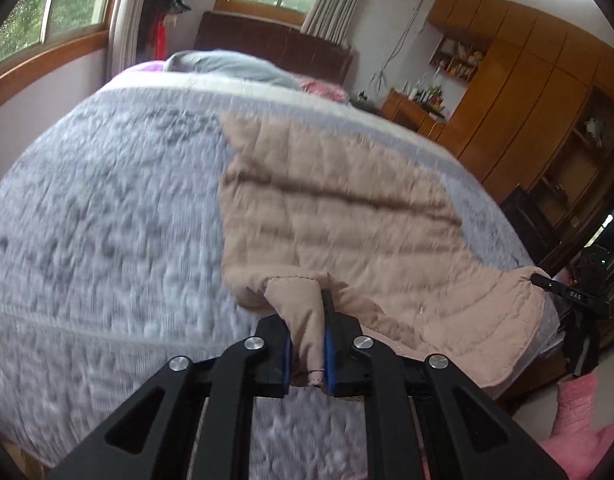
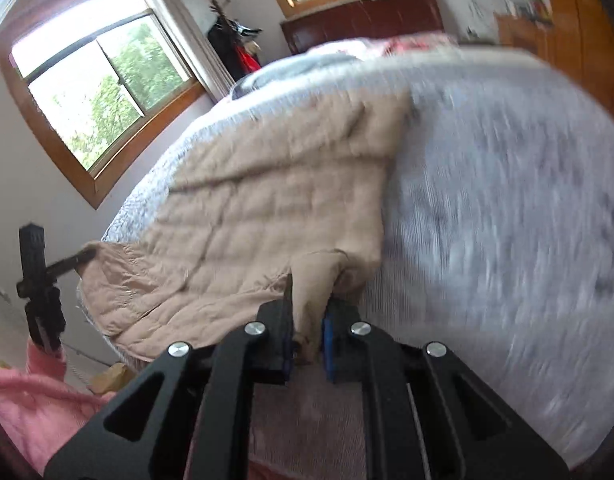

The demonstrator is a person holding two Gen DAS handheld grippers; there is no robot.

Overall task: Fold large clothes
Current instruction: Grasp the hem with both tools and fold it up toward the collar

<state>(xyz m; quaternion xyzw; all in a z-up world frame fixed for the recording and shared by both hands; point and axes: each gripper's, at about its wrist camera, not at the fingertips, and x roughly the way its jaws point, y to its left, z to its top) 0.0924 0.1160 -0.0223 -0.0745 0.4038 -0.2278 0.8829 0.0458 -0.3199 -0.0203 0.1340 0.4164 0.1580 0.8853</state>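
Two corners of one beige quilted jacket are pinched in my fingers, one in each hand. My left gripper is closed tight on a fold of the jacket's near edge, the cloth squeezed between the blue pads and sticking out below them. My right gripper is clamped the same way on another fold of that edge, beige fabric bunched between its black fingers.

The jacket lies spread over the grey patterned bedspread, its near edge raised off the bed where I grip it, the rest reaching away toward the dark headboard. From the left view, my right gripper shows at the far right, its tip touching the jacket's edge. A pink sleeve sits below it.

Beyond the bed stand wooden-framed windows, with wooden cabinets along the right wall. Much of the bedspread is blurred.
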